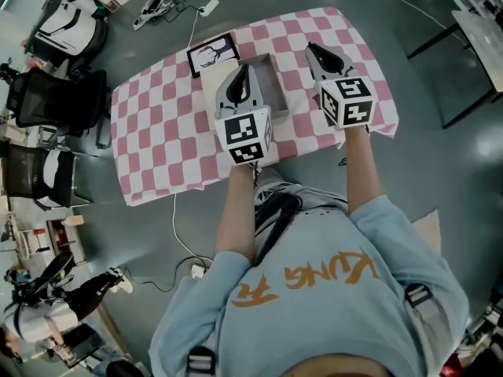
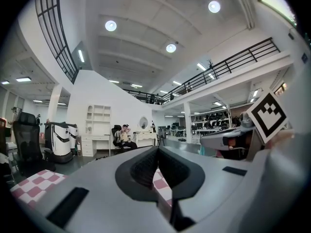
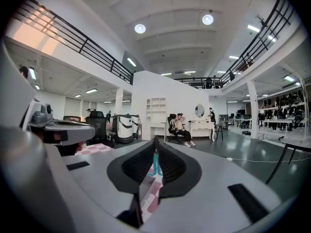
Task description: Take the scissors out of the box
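Observation:
Seen from the head, an open grey box (image 1: pixel 275 85) sits mid-table on the pink-and-white checkered cloth (image 1: pixel 157 124). My left gripper (image 1: pixel 244 69) hovers over the box's left part; in the left gripper view its jaws (image 2: pixel 158 150) are shut with nothing between them. My right gripper (image 1: pixel 310 48) is held to the right of the box, over the cloth. The right gripper view shows it (image 3: pixel 155 142) shut on the teal-handled scissors (image 3: pixel 155 165), whose loops show between the pads. The scissors cannot be made out in the head view.
The box's black-framed lid (image 1: pixel 212 53) lies on the cloth, up against the box's far left corner. Office chairs (image 1: pixel 55 100) stand left of the table, cables (image 1: pixel 189 22) run over the floor, and a dark desk (image 1: pixel 471 45) is at the right. Both grippers point level into the hall.

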